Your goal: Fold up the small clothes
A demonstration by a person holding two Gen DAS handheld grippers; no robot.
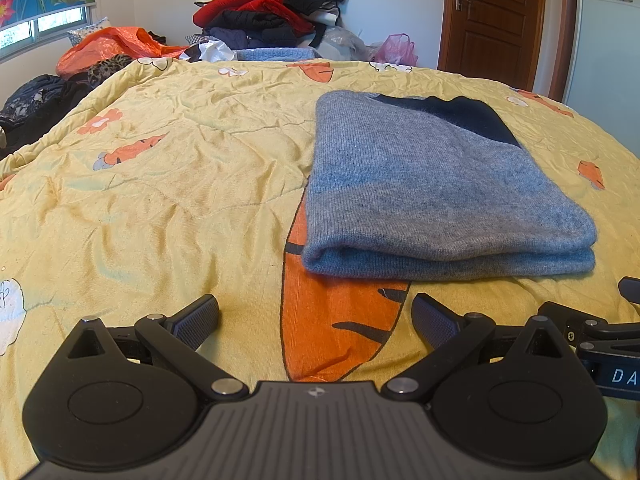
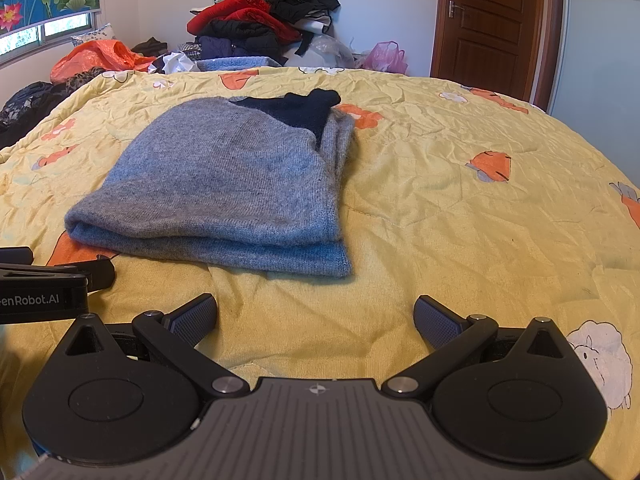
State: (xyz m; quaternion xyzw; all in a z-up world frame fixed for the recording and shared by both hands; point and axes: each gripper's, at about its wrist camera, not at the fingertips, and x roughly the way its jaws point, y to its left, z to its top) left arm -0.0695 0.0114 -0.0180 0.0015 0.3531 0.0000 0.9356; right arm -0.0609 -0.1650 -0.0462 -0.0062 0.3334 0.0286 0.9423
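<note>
Grey sweater lies folded on a yellow quilt, a flat stack with doubled layers showing along its near edge. A dark navy part shows at its far end; collar or sleeve, cannot tell which. From the left wrist view the sweater sits ahead and to the right; from the right wrist view it sits ahead and to the left, so it lies between the two lines of sight, beyond both grippers. Left gripper: jaws spread wide, nothing between them, low over an orange carrot print on the quilt, just short of the sweater's near edge. Right gripper: also spread wide and empty, over bare quilt, near the sweater's near right corner but apart from it. Each gripper's body pokes into the other's view at the edge, so the two sit side by side. Sweater's right side in the right wrist view shows loose, uneven folds. Far edge of the bed: a clothes pile, red and black, stacked against the wall, an orange bag to its left, a pink bag to its right. Brown door far right.
</note>
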